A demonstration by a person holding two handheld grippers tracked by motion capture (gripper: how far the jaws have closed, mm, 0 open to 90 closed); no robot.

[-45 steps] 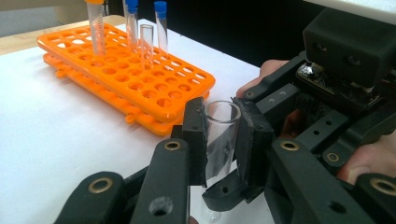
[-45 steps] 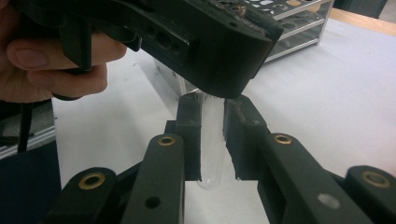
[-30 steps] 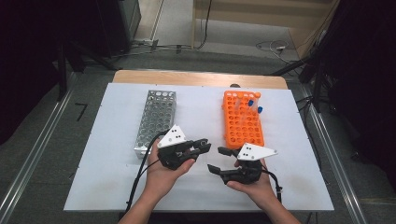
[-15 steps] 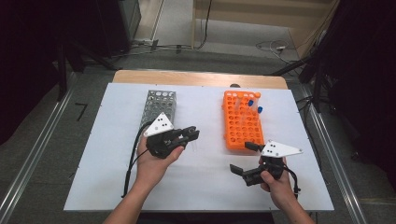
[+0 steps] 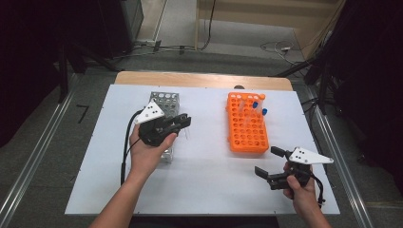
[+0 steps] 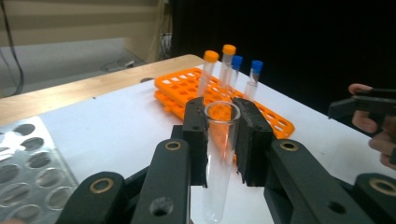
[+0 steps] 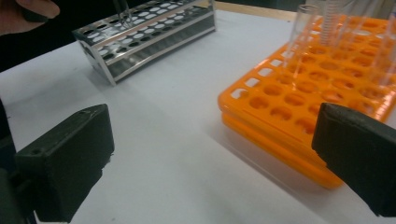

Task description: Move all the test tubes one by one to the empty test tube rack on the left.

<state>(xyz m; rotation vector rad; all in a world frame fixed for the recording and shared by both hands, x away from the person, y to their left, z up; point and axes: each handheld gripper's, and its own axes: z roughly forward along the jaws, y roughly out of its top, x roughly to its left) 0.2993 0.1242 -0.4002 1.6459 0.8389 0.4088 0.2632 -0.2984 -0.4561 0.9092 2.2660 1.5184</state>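
Metal rack point(image 5: 164, 102) stands at left with the left gripper point(image 5: 183, 121) over it, jaws clamped on an uncapped clear tube point(image 6: 219, 154), the orange rack point(image 5: 245, 124) mid-right, and the right gripper point(image 5: 269, 162) beyond, jaws wide apart and empty.

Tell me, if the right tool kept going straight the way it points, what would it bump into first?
Probably the orange rack. The open right tool has bare white table ahead, then the rack's near corner; depth is hard to judge.
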